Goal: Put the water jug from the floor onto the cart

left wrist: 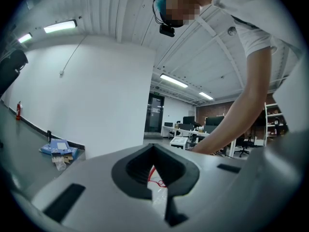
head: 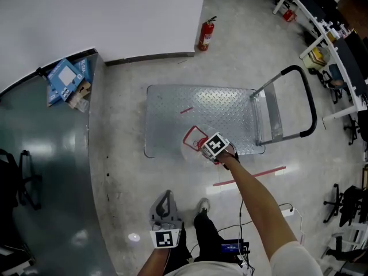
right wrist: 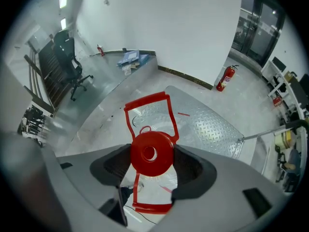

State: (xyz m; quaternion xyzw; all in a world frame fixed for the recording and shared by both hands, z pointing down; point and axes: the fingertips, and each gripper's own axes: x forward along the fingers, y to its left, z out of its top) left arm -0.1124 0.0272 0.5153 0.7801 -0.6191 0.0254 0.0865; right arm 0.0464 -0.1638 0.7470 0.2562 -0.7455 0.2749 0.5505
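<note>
The water jug (head: 194, 138) is clear plastic with a red cap (right wrist: 151, 153) and a red carrying frame. It is at the near edge of the cart's steel deck (head: 195, 108); whether it rests on the deck or hangs just above it I cannot tell. My right gripper (head: 203, 145) is shut on the jug's neck under the red cap, with a dark pad on each side in the right gripper view. My left gripper (head: 164, 207) is low by the person's legs, away from the cart, and its jaws are shut on nothing.
The cart's black push handle (head: 303, 96) stands at its right end. A red fire extinguisher (head: 206, 33) leans by the white wall. Blue boxes (head: 68, 79) lie on the dark glossy floor at the left. Red tape (head: 250, 176), a power strip (head: 286, 211) and office chairs (head: 345, 203) are at the right.
</note>
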